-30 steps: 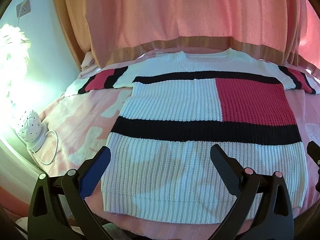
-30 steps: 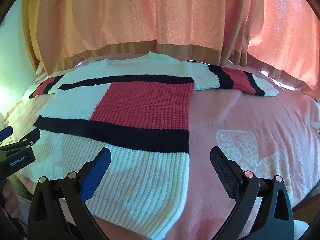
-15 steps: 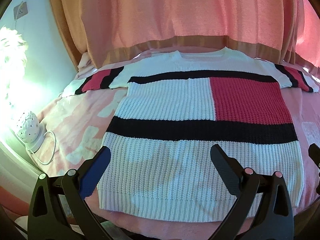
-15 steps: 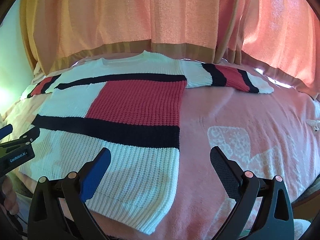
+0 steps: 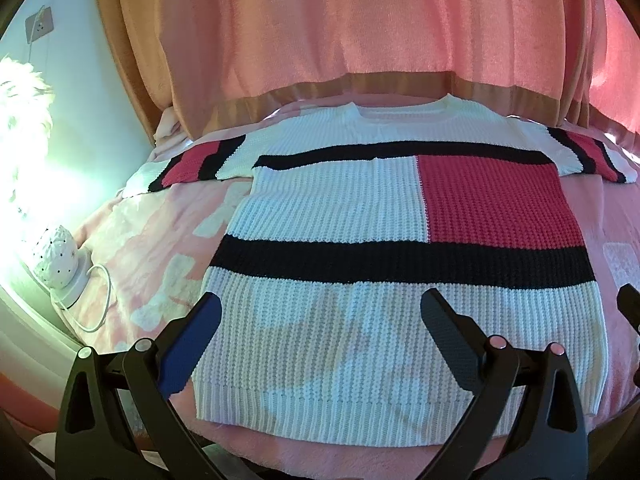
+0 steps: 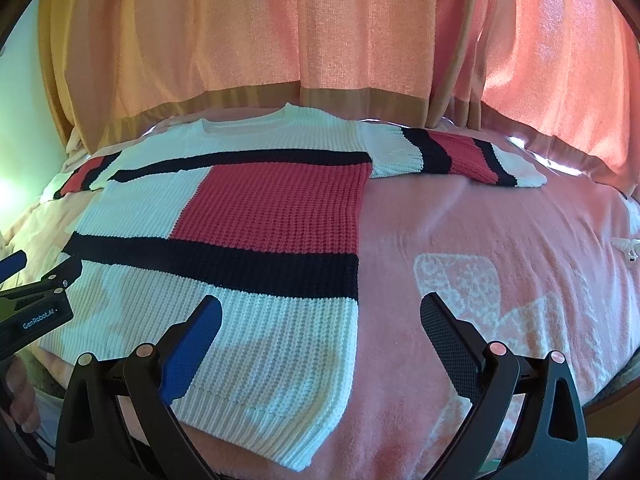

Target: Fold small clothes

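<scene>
Both tongs wide open, nothing held: left gripper (image 5: 318, 310) low over the white hem band, right gripper (image 6: 320, 312) over the hem's right corner, one finger above knit, the other above bare blanket. Sweater (image 5: 400, 240) spread flat, front up, on pink blanket (image 6: 500, 248), neck toward the curtain (image 5: 340, 20), both striped sleeves stretched out sideways. No fold made yet, by the look of it: sleeves, sides and hem all left to turn in. Outward from there: small white dotted lamp (image 5: 58, 250) with its cord at the blanket's left edge, wall socket (image 5: 40, 28) above.
</scene>
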Action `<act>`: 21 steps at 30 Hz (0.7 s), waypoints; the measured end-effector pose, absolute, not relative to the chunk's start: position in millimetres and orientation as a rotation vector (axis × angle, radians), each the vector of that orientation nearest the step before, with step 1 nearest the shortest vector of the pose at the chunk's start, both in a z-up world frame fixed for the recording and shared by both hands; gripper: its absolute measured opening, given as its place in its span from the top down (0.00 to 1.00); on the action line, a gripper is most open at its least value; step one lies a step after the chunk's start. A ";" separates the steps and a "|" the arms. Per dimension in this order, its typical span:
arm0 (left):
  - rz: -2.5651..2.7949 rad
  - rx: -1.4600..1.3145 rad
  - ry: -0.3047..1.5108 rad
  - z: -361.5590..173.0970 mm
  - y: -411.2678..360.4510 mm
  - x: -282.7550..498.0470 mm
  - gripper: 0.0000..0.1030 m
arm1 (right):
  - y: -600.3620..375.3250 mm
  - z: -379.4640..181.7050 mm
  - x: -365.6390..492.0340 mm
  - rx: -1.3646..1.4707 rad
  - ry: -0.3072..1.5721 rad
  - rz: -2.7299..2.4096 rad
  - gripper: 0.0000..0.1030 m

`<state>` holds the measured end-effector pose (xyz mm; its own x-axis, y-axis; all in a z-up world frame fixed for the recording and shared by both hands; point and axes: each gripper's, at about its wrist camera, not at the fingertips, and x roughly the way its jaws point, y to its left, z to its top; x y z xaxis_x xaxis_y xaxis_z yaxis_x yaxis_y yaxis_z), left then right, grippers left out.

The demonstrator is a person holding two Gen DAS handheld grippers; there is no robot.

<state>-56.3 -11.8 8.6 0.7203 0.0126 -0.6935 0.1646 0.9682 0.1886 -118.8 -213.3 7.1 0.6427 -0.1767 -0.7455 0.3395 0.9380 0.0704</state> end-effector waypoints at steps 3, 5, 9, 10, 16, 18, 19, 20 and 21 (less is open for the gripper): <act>-0.084 0.246 0.765 8.2 -12.6 -56.0 0.05 | -213.4 6.8 -117.4 0.211 0.824 -0.294 0.05; -0.086 0.244 0.763 8.2 -12.6 -55.9 0.05 | -213.2 6.7 -117.7 0.212 0.824 -0.294 0.05; -0.083 0.245 0.762 7.9 -13.0 -55.5 0.05 | -212.7 6.8 -117.4 0.212 0.824 -0.295 0.05; -0.084 0.244 0.762 7.7 -12.9 -55.2 0.05 | -212.8 6.8 -117.4 0.213 0.825 -0.295 0.05; -0.084 0.245 0.762 7.5 -12.8 -55.2 0.05 | -212.8 6.8 -117.6 0.213 0.824 -0.295 0.05; -0.083 0.245 0.762 7.6 -12.8 -55.2 0.05 | -213.0 6.8 -117.8 0.213 0.824 -0.295 0.05; -0.084 0.245 0.761 7.6 -12.8 -55.2 0.05 | -213.1 6.7 -117.7 0.213 0.824 -0.294 0.05; -0.083 0.246 0.760 7.5 -12.7 -55.6 0.05 | -213.1 6.7 -117.5 0.213 0.824 -0.294 0.05; -0.083 0.246 0.761 7.6 -12.6 -55.5 0.05 | -213.1 6.7 -118.0 0.212 0.824 -0.295 0.05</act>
